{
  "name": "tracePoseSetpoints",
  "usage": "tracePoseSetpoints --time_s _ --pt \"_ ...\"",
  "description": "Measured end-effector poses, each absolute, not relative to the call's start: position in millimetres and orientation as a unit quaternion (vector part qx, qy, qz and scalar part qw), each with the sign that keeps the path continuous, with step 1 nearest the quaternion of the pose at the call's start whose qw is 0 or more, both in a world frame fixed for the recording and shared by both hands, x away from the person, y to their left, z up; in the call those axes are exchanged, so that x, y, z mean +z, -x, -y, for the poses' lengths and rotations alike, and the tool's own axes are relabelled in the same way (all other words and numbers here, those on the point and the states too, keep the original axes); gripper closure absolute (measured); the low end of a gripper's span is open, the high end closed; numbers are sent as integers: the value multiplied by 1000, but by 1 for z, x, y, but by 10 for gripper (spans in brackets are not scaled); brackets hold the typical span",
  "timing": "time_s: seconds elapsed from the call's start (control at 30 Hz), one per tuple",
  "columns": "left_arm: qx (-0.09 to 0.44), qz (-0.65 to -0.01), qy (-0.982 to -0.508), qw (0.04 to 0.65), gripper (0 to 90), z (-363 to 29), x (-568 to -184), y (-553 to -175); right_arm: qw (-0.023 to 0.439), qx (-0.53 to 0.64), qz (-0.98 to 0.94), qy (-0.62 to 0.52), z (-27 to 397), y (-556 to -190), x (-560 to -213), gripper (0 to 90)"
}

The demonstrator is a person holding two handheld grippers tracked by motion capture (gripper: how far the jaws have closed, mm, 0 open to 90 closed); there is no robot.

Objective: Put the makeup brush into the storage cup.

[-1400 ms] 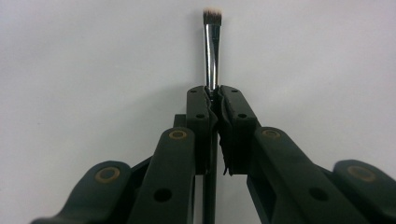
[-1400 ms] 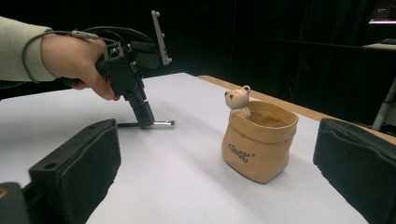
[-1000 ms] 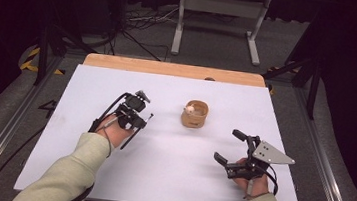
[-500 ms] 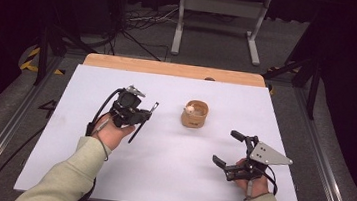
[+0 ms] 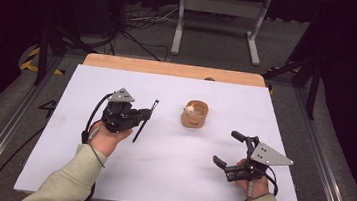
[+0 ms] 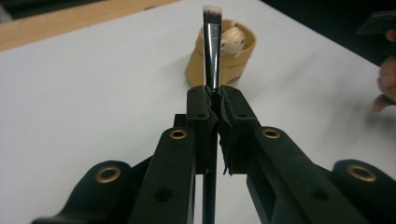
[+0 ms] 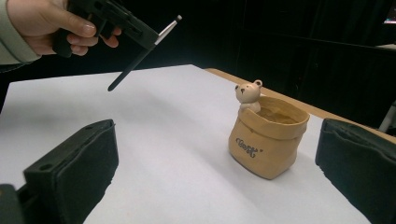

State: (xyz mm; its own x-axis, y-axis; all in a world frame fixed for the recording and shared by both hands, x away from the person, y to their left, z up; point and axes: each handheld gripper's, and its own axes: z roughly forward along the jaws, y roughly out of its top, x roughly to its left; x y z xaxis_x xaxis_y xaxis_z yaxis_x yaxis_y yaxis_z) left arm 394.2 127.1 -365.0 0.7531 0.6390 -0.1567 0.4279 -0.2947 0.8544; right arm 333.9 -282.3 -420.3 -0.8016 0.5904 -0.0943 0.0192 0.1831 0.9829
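Nearest to us, the right hand-held gripper (image 5: 223, 148) rests low over the white table (image 5: 58, 168) at its near right part, and its jaws stand spread wide apart with nothing between them; in the right gripper view we see its two black padded jaws at the bottom corners with bare table in the gap. Just beyond that gap, a little to the right of its middle, stands the tan pot (image 7: 267, 136), shaped like a small paper bag with dark lettering on its front and a little bear figure (image 7: 248, 94) perched on its rim. The pot sits upright on the table and is apart from both jaws. Farther off and up to the left of the right hand-held gripper, we hold the left hand-held gripper (image 5: 143, 115) above the table, its jaws pressed together and pinching a thin black brush (image 5: 145, 120). In the left gripper view the brush (image 6: 213, 46) rises straight out from between the closed jaws, its pale bristle tip pointing away from the hand, and its handle runs back down below the jaws. The brush is clear of the table surface, tilted in the right gripper view, with its handle end lower than its tip. Straight ahead of the left hand-held gripper, beyond the bristle tip, stands the same pot (image 6: 224, 58), near but not touching. Behind it the table's wooden far edge (image 5: 170, 68) runs across.
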Motion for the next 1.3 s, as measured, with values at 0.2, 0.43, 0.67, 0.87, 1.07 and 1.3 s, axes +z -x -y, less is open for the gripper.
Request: tracePoseSetpoints --time_s 0.2,0.43,0.67,0.87,1.07,1.3 --pt "97 -305 -774 546 831 -134 -371 -384 236 604 -733 -207 281 -334 -421 0" --pt "86 -254 -756 597 831 -134 -380 -376 232 604 -734 -207 279 -334 -421 0" --pt "73 -234 -732 636 831 -136 -390 -372 229 606 -732 -209 278 -334 -421 0" --pt "78 -215 -731 643 831 -136 -397 -371 231 605 -732 -211 278 -335 -421 0" --pt "80 -196 -722 658 831 -135 -401 -370 230 604 -733 -213 279 -335 -421 0" --pt "77 -186 -714 670 831 -133 -407 -371 221 604 -735 -214 279 -335 -418 0"
